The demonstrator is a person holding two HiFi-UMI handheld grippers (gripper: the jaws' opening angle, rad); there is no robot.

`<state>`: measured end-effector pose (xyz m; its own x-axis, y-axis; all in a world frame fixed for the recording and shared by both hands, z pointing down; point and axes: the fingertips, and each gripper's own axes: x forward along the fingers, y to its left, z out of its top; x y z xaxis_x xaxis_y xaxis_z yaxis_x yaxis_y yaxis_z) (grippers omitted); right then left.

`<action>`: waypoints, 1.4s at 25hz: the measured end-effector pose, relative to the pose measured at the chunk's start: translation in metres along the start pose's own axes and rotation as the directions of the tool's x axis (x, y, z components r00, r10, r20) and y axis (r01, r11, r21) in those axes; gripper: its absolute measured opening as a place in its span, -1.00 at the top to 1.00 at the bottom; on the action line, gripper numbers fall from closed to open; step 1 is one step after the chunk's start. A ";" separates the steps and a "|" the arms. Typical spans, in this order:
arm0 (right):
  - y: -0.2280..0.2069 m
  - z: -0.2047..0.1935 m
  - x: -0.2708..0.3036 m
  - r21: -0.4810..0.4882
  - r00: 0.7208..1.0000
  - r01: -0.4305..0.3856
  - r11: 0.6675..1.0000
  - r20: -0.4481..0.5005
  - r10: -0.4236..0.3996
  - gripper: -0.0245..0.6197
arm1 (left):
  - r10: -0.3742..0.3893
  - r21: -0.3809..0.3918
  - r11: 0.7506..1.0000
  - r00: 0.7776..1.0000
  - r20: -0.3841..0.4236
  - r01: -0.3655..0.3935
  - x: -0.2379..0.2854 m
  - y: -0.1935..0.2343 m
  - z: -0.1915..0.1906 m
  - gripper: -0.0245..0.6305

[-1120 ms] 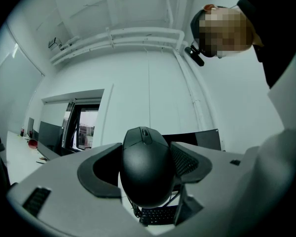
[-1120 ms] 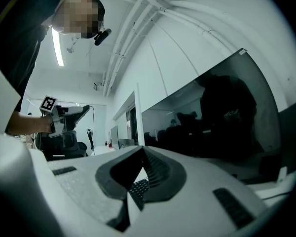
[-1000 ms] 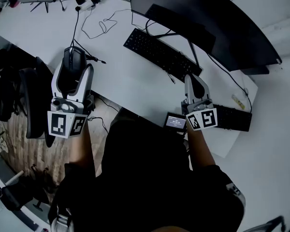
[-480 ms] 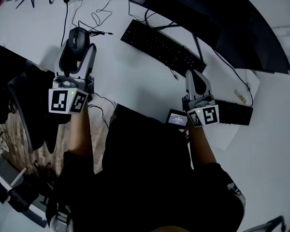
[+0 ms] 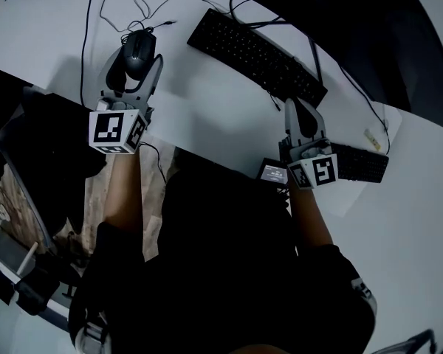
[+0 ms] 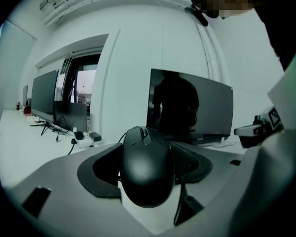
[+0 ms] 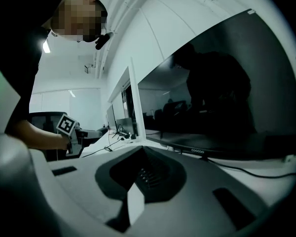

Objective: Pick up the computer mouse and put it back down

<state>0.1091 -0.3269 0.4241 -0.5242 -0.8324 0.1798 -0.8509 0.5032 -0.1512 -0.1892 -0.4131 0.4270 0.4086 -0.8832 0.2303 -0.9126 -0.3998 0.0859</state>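
Left jaws, left gripper view: the left gripper (image 6: 147,151) has its two dark pads pressed against either flank of the black computer mouse (image 6: 147,174), clamped on it at the centre of the frame.
Behind the mouse: a dark monitor (image 6: 190,105) at 1 o'clock and the white desk (image 6: 19,157) at 9 o'clock.
Right jaws, right gripper view: the right gripper (image 7: 140,171) has its jaws together with nothing between them. The monitor fills 2 o'clock.
Mouse, head view: at 11 o'clock, between the left jaws and over the desk. Whether it touches the desk cannot be told.
Cable (image 5: 144,6): thin and black, looping beyond the mouse at its 12 o'clock.
Keyboard (image 5: 255,46): black, at 12 to 1 o'clock, apart from the mouse at its 3 o'clock.
Right gripper, head view: at 2 o'clock, just beside the keyboard's near end.
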 end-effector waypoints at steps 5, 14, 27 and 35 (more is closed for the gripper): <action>0.018 -0.018 0.014 0.007 0.998 -0.040 0.999 -0.047 0.041 0.91 | 0.015 0.029 1.000 0.980 -0.197 -0.010 -0.013 0.003 -0.079 0.01; 0.036 -0.042 0.020 -0.005 0.992 -0.086 0.996 -0.094 0.085 0.91 | 0.028 0.056 0.998 0.895 -0.446 -0.003 -0.024 -0.001 -0.175 0.01; 0.016 -0.047 -0.011 -0.016 0.995 -0.038 0.999 -0.092 0.037 0.91 | 0.063 0.070 0.997 0.850 -0.523 -0.031 -0.021 -0.003 -0.214 0.00; 0.001 -0.040 -0.046 -0.017 0.999 0.006 1.000 -0.050 -0.007 0.91 | 0.064 0.101 0.995 0.837 -0.544 -0.011 -0.025 -0.008 -0.213 -0.07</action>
<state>0.1310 -0.2791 0.4548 -0.5193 -0.8234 0.2289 -0.8546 0.5018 -0.1339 -0.1954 -0.3350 0.6271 0.2747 -0.6309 0.7256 -0.9106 -0.4131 -0.0144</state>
